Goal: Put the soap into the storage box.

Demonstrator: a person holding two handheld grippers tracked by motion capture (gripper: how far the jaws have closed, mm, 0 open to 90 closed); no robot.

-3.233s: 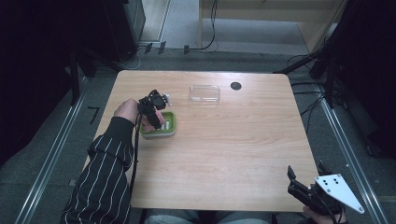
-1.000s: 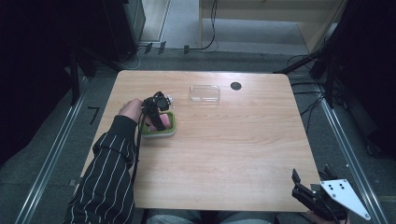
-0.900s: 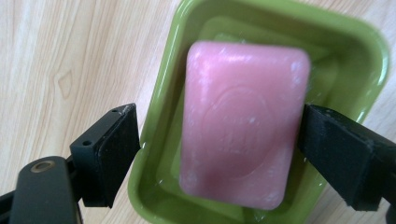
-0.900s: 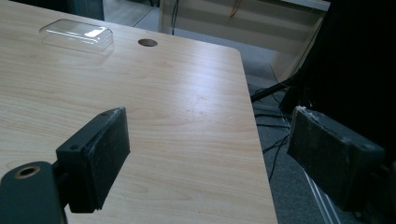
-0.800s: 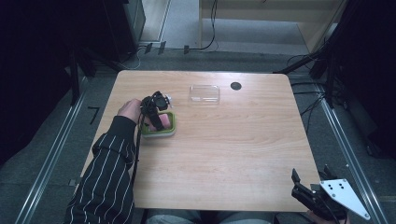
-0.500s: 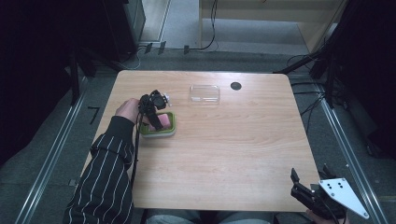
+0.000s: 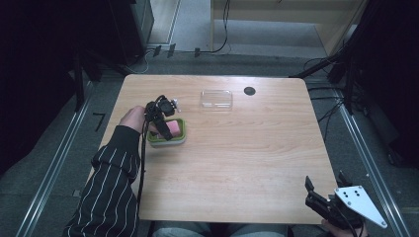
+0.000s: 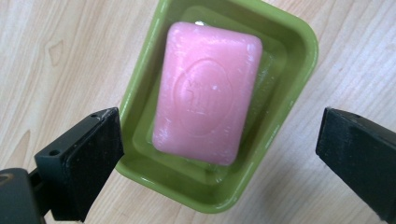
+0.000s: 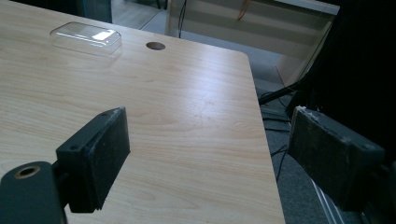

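While its two black jaws stand wide apart over the dish, the left claw (image 8: 219,154) grips nothing: the jaws have just been opening, and the pink bar of soap (image 8: 208,93) lies free between and beyond them, touched by neither pad. That soap rests flat in the green soap dish (image 8: 299,60), stamped face up, slightly askew to the dish's walls. From the high view, the left claw (image 7: 165,129) points down at the dish (image 7: 179,139), which sits on the left half of the wooden counter (image 7: 247,163); a hand and a striped sleeve (image 7: 111,177) lead back from it to the near edge.

Further out on the counter, toward its far edge, a clear plastic lid (image 7: 216,98) lies well apart from the dish, with a dark round hole (image 7: 249,91) in the counter just beside it.

At the near right corner the right claw (image 7: 321,195) is held level, released, with nothing between its jaws; in the right gripper view (image 9: 205,158) it looks across bare wood toward the lid (image 9: 86,38).
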